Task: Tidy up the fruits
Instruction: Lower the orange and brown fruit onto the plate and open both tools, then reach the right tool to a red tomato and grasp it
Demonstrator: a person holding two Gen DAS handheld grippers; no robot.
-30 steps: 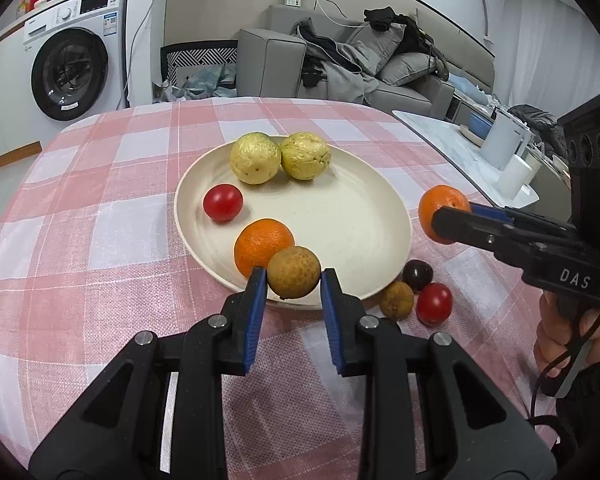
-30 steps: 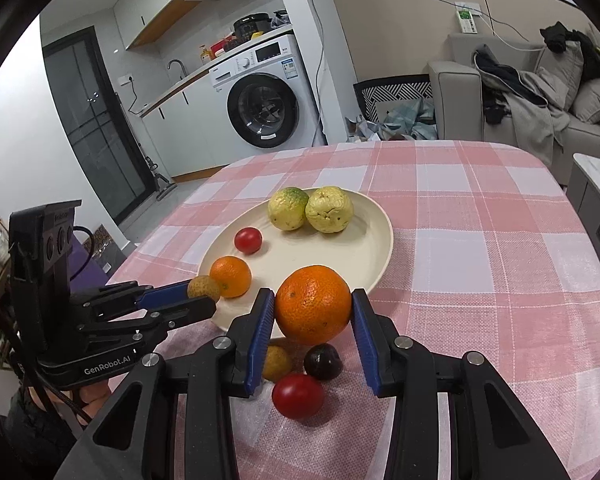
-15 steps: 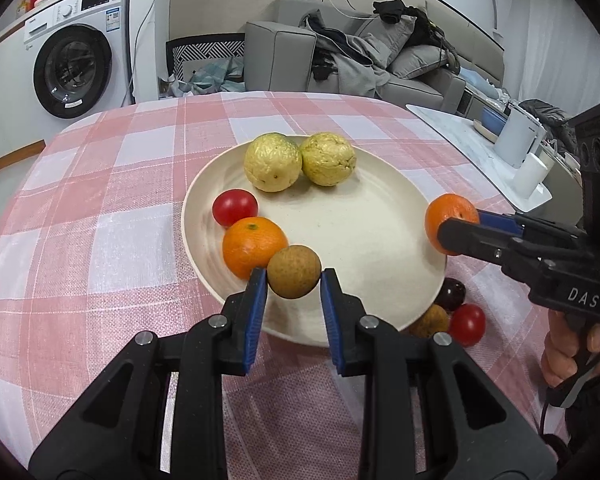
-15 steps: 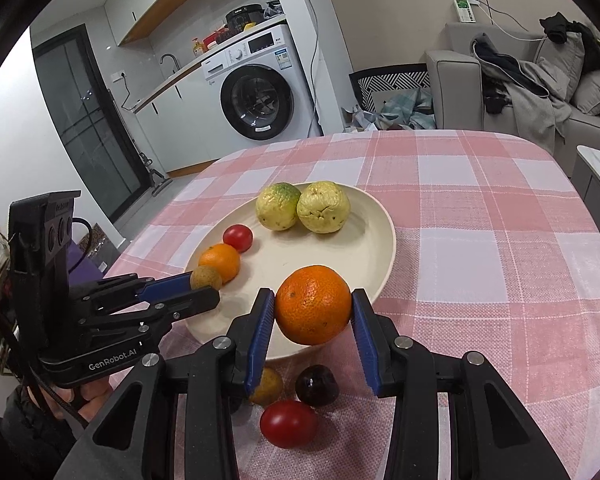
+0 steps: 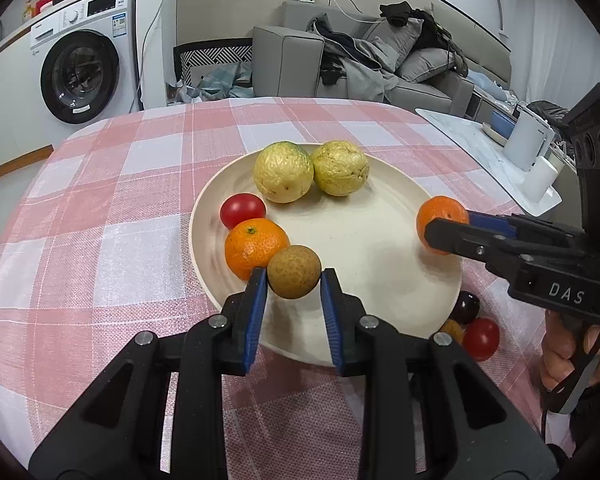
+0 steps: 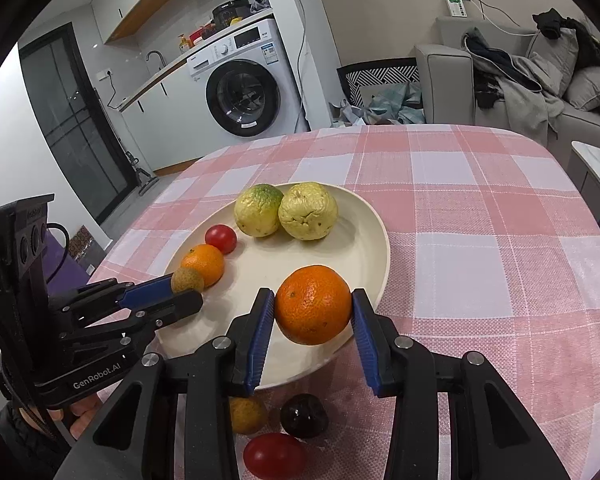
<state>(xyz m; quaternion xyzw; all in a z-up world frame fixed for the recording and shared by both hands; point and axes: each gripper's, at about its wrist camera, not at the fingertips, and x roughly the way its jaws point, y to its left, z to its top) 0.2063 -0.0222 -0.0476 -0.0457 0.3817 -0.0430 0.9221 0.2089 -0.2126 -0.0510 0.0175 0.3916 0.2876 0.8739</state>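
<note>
Fruit in transit: left gripper [image 5: 293, 285] clamps brown fruit [image 5: 294, 271], right gripper [image 6: 313, 312] clamps orange [image 6: 313, 303]; both have advanced from table edge to above plate [image 6: 374, 240]. Release pending; 3 fruits remain on cloth.

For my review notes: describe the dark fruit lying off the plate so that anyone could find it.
Start at the cream plate on the checked cloth. Just off its near rim lie three small fruits. The dark plum sits between a brown fruit and a red tomato; it alone is almost black.

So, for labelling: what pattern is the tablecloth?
Pink-and-white checks on the tablecloth; right wrist view shows it best.
</note>
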